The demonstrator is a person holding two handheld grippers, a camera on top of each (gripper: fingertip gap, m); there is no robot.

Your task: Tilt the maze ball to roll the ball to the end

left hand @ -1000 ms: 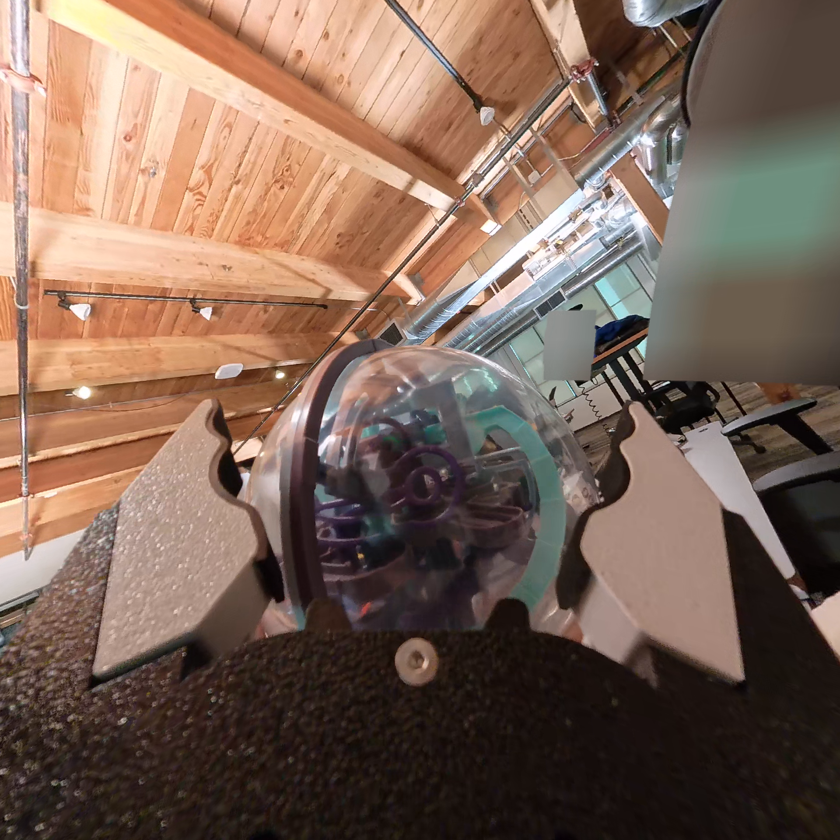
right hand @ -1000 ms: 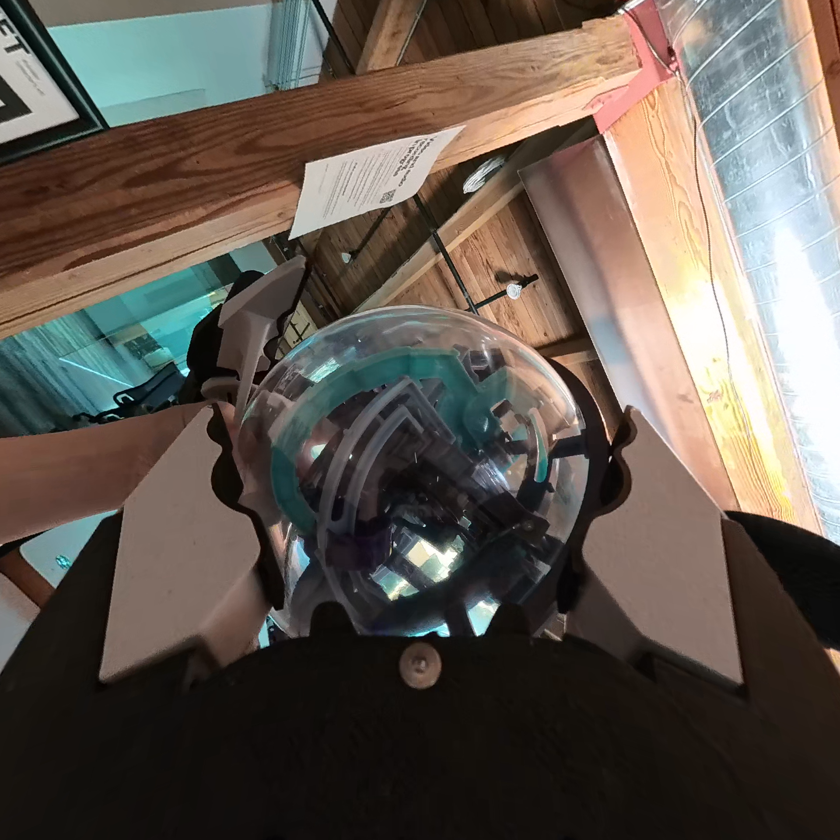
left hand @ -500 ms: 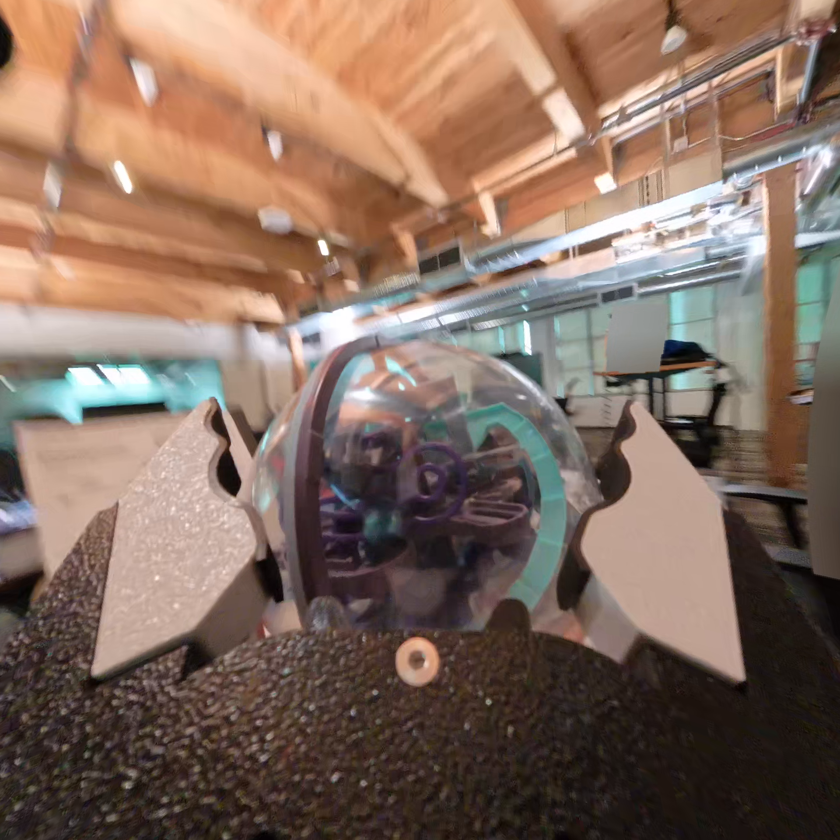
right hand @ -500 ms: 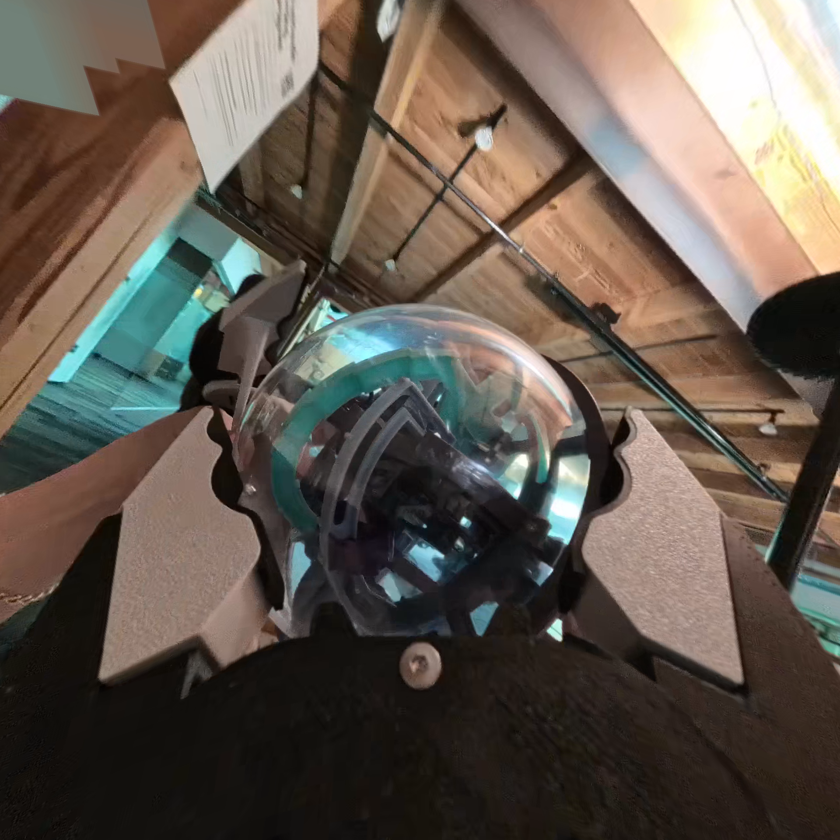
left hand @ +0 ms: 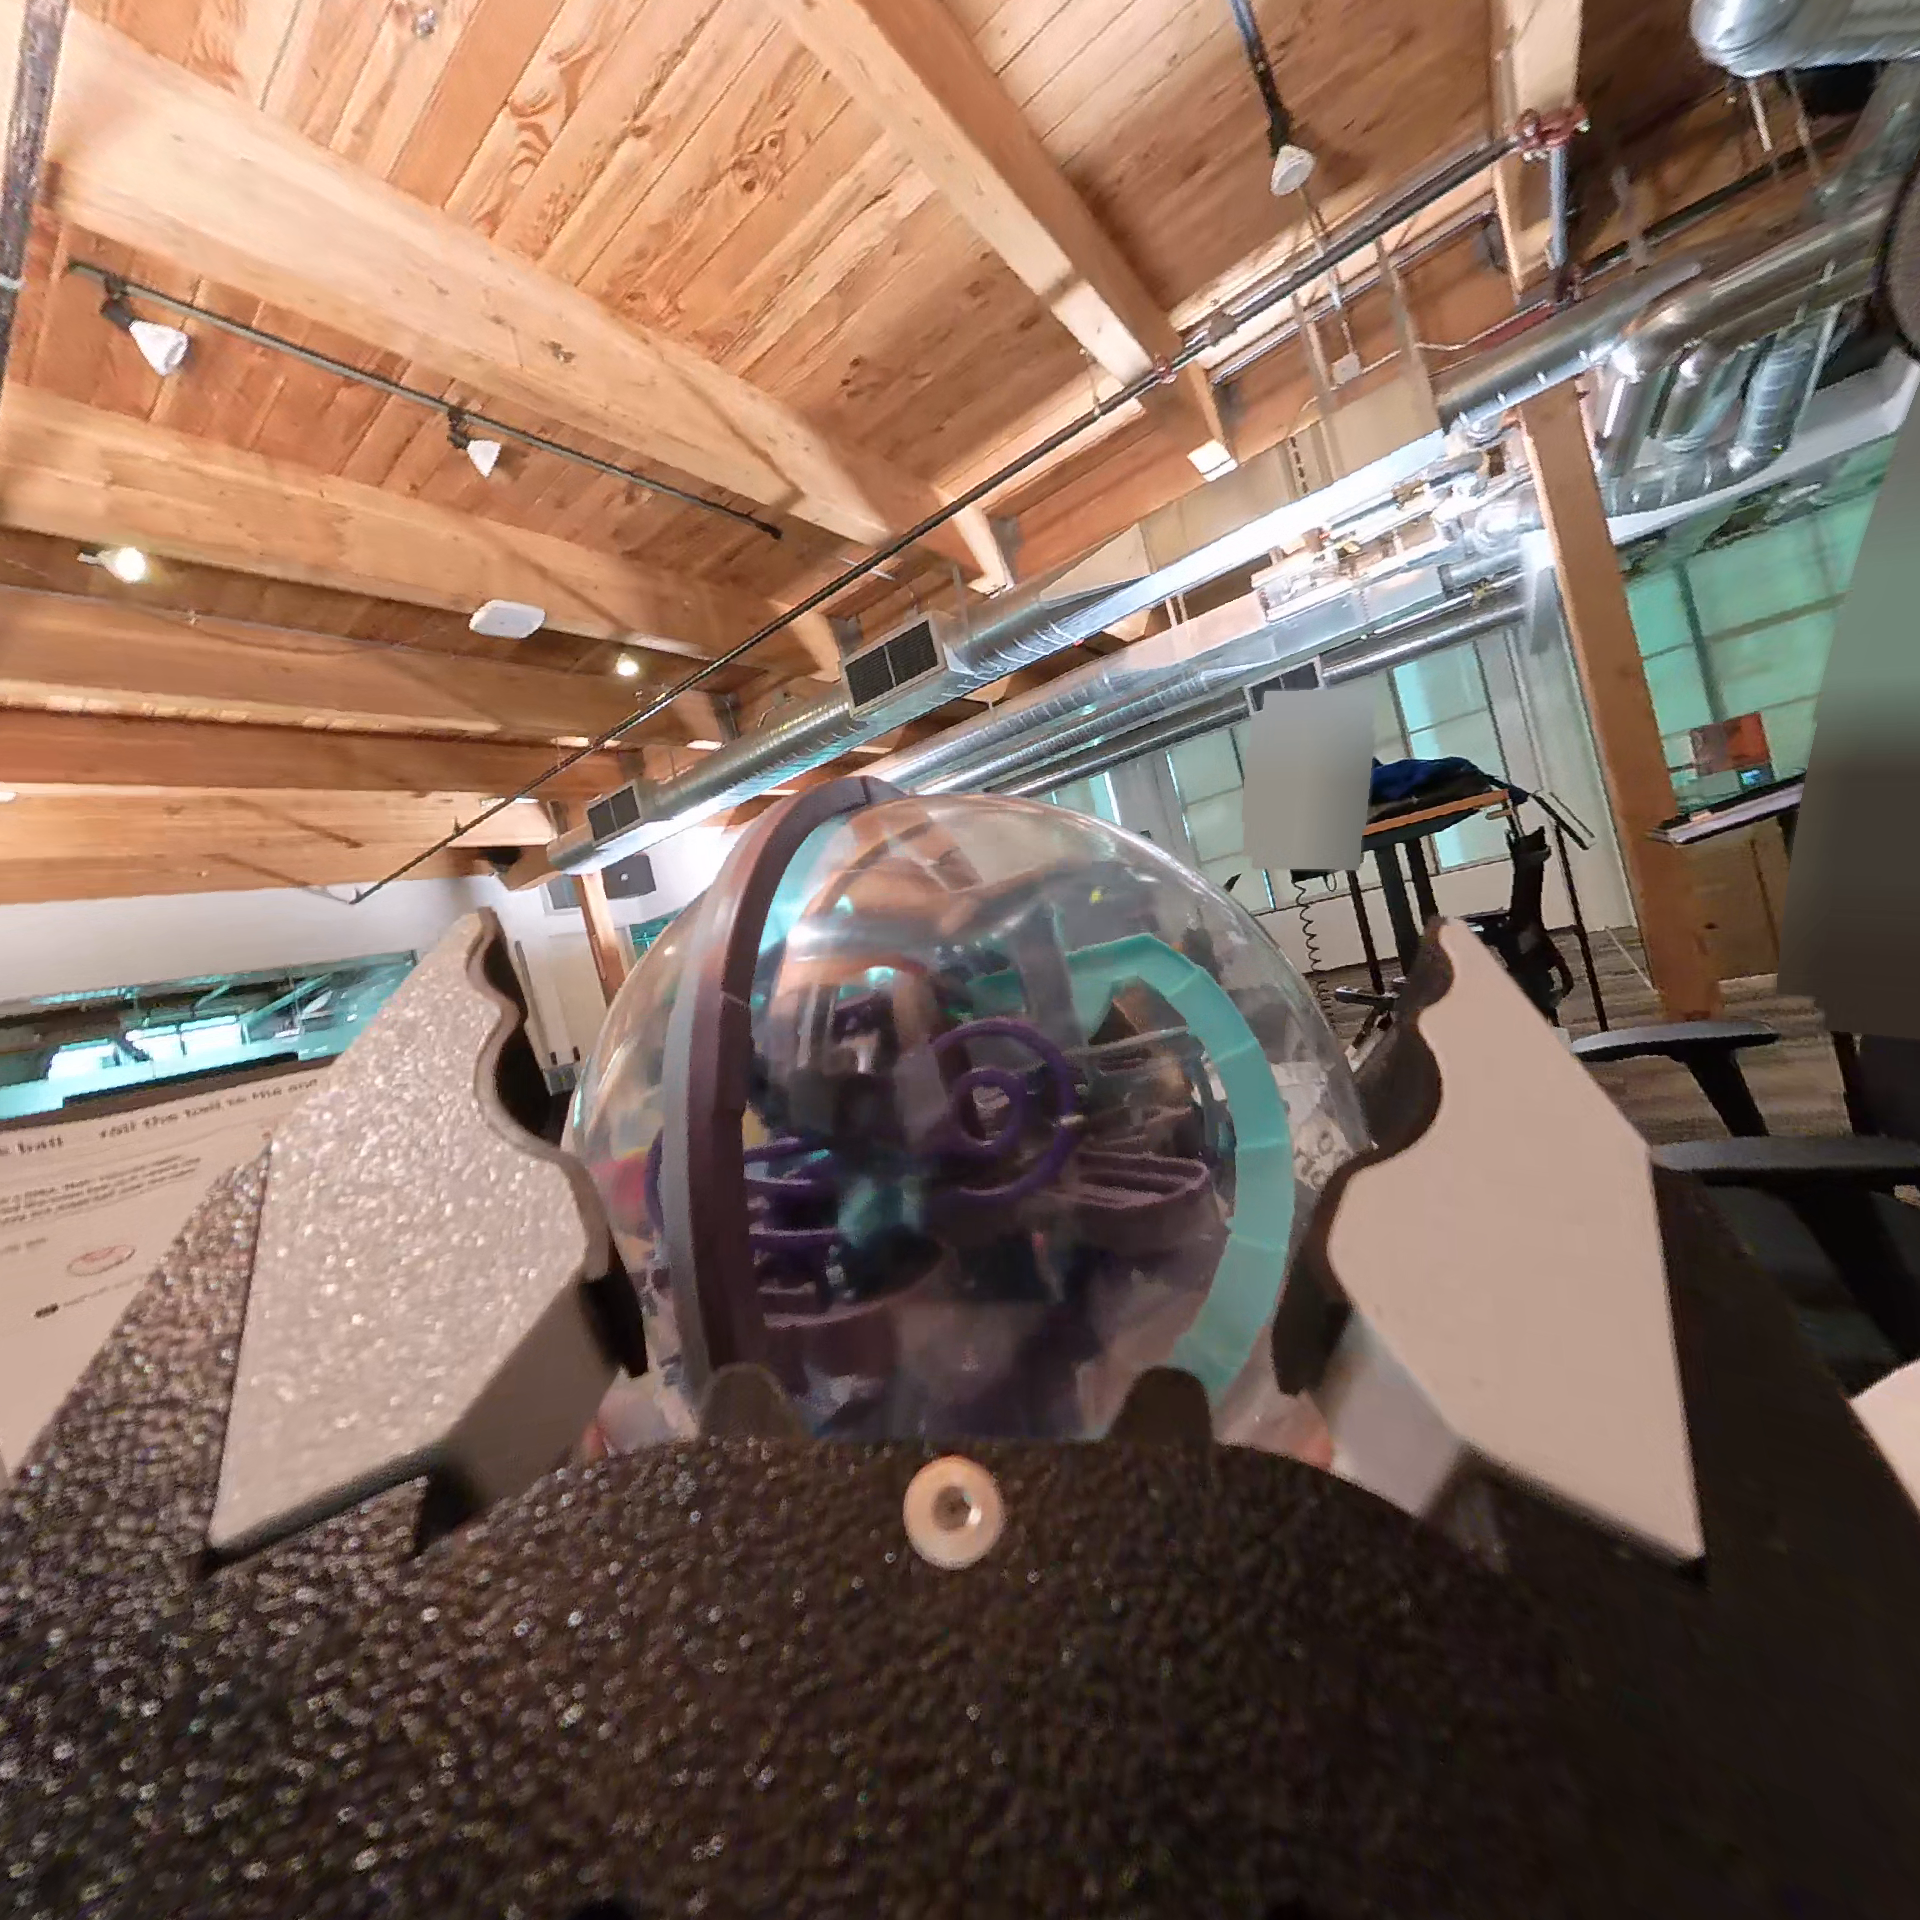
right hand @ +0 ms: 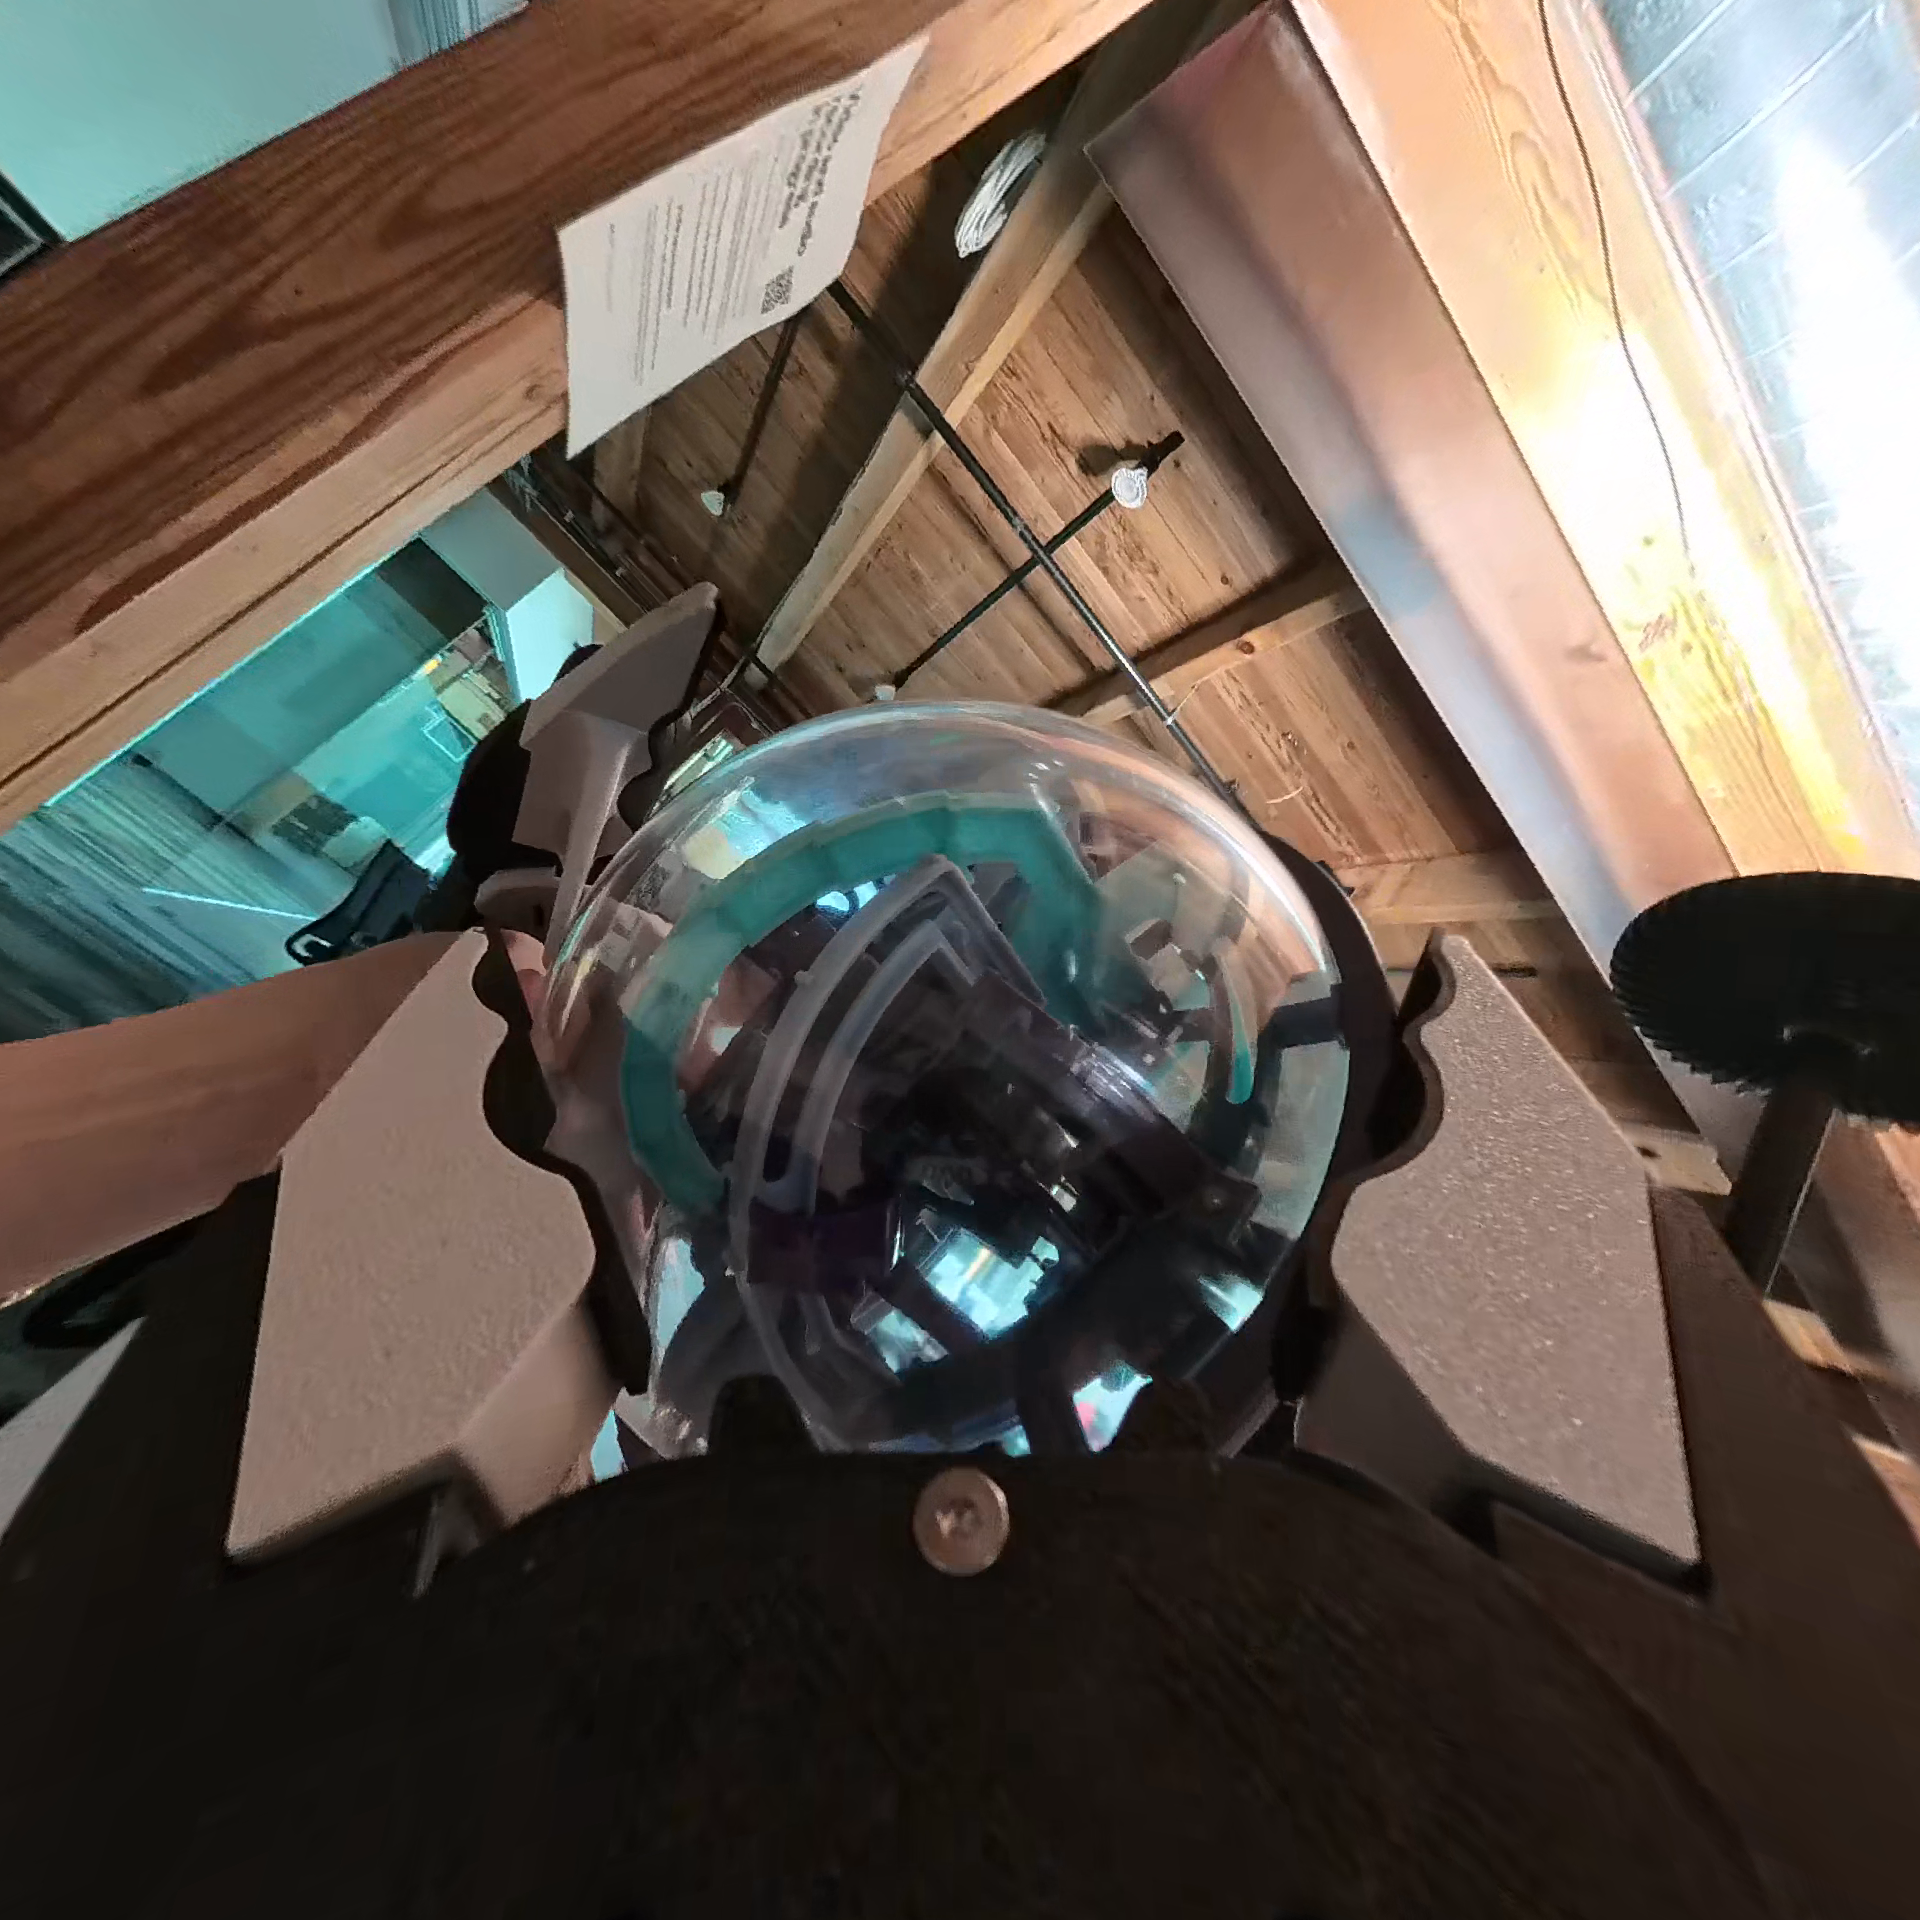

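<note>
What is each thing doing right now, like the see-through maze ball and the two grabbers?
maze ball: held up in the air, clamped from both sides; small ball inside too hard to spot.
left gripper: fingers spread wide, pressed on the maze ball.
right gripper: fingers spread wide, pressed on the maze ball.
ceiling spotlights: mounted on their track; one farther back glows.

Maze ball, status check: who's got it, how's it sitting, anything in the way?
Left gripper and right gripper both clamped on the clear maze ball, held aloft. Small inner ball not discernible. Nothing blocking.
</note>
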